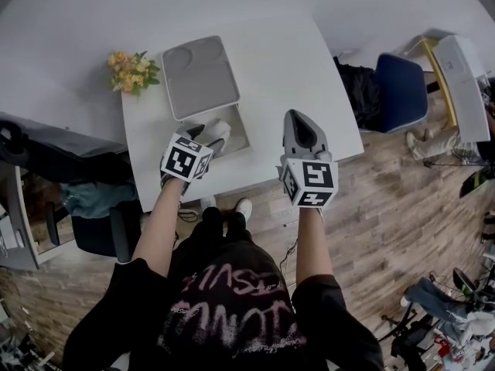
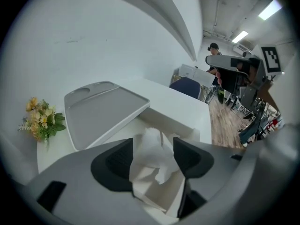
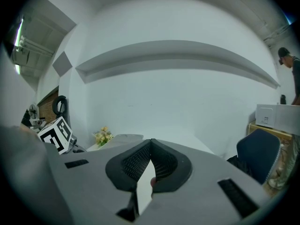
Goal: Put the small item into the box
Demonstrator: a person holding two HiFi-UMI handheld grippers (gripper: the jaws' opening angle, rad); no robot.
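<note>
A crumpled white tissue point(image 2: 151, 150) sits in the open white box point(image 2: 174, 122) on the white table point(image 1: 286, 60). My left gripper point(image 2: 153, 157) points down into the box, its jaws open on either side of the tissue, which stands loose between the pads. In the head view the tissue point(image 1: 220, 128) shows just past the left gripper point(image 1: 213, 136) at the box's point(image 1: 241, 136) near left. The box's grey lid point(image 1: 199, 76) lies flat behind it. My right gripper point(image 1: 297, 117) hovers over the table right of the box, shut and empty, its tips point(image 3: 150, 146) meeting.
A small bunch of yellow flowers point(image 1: 133, 71) stands at the table's left edge, beside the lid point(image 2: 105, 107). A blue chair point(image 1: 402, 91) stands right of the table. A dark desk with clutter point(image 1: 46, 168) lies to the left. Wooden floor runs along the table's near edge.
</note>
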